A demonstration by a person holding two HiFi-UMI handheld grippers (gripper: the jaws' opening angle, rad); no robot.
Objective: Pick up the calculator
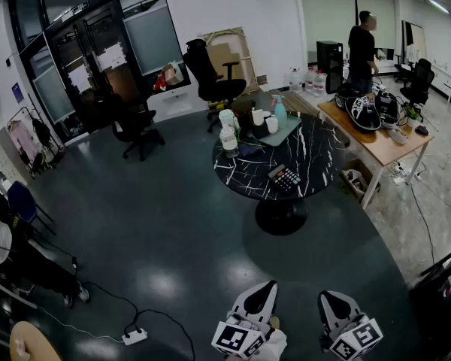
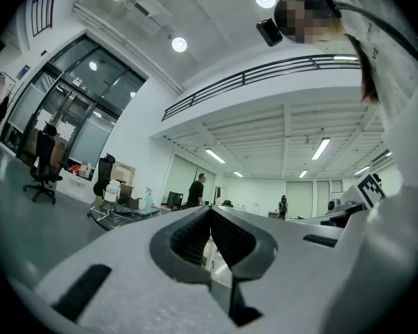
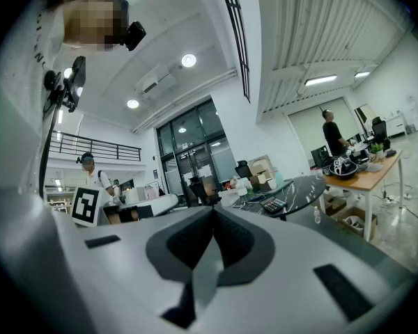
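Note:
The calculator [image 1: 284, 178] is dark with coloured keys and lies near the front edge of a round black marble table [image 1: 318, 155], far ahead of me. Both grippers sit at the bottom of the head view, well short of the table. My left gripper [image 1: 268, 285] has its jaws together with nothing held. My right gripper [image 1: 330, 296] is likewise shut and empty. In the right gripper view the calculator [image 3: 272, 204] shows on the table [image 3: 303, 186] beyond the shut right gripper [image 3: 214, 211]. The left gripper view shows the shut left gripper [image 2: 210, 211] and the table [image 2: 122, 215] far off at the left.
Cups [image 1: 258, 116], a spray bottle [image 1: 279, 109] and a tray [image 1: 283, 131] share the table. A wooden desk [image 1: 381, 144] with gear stands to its right, and a person [image 1: 361, 47] stands behind that. Office chairs [image 1: 211, 72] [image 1: 134, 125] stand at the back. A power strip [image 1: 134, 337] lies on the floor near me.

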